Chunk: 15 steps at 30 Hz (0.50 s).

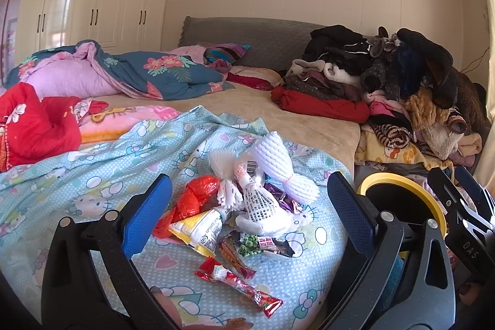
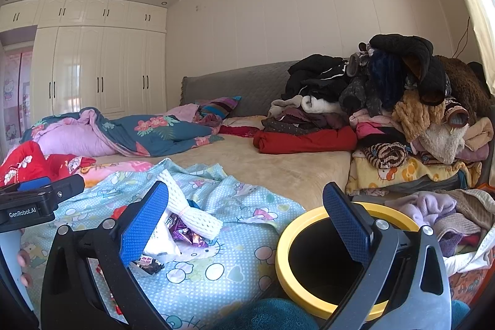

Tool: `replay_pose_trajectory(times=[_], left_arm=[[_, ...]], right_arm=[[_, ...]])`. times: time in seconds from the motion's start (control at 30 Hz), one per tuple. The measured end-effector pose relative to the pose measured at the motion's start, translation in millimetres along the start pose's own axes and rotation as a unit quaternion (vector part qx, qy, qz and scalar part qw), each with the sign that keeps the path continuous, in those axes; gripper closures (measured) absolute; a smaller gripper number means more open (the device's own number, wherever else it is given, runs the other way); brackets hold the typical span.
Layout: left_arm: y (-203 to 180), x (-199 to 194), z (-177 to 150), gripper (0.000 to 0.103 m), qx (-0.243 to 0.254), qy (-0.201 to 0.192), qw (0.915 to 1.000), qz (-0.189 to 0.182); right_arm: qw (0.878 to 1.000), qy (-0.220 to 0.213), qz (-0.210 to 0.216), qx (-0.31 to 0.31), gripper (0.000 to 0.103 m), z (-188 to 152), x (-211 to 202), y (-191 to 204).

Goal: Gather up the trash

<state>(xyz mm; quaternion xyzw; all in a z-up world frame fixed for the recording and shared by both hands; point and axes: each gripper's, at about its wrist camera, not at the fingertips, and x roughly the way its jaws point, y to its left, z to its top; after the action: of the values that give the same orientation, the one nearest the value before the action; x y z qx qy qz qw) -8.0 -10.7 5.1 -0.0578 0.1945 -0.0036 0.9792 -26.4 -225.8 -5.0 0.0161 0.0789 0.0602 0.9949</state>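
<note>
Two grippers, both wide, nothing held: left gripper over wrapper pile on blue sheet; right gripper w/ yellow-rimmed bin at 4 o'clock (foam net at 10).

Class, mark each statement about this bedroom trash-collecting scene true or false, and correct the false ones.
1. Both grippers are open and hold nothing. True: the left gripper and the right gripper are spread wide.
2. The wrappers lie on a plain red sheet. False: the pile of wrappers lies on a light blue cartoon-print sheet.
3. The bin has a yellow rim. True: the bin is black inside with a yellow rim.
4. The clothes heap is on the left of the bed. False: the clothes heap is on the right.
5. The wardrobe doors stand open. False: the wardrobe is shut.
</note>
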Motion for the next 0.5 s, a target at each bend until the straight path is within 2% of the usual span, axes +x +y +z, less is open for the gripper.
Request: replay_pose_trajectory(times=[0.5], left_arm=[[0.1, -0.2, 1.4, 0.011, -0.002, -0.001, 1.0, 0.002]], right_arm=[[1.0, 0.001, 0.0, -0.001, 0.006, -3.0, 0.6, -0.4]])
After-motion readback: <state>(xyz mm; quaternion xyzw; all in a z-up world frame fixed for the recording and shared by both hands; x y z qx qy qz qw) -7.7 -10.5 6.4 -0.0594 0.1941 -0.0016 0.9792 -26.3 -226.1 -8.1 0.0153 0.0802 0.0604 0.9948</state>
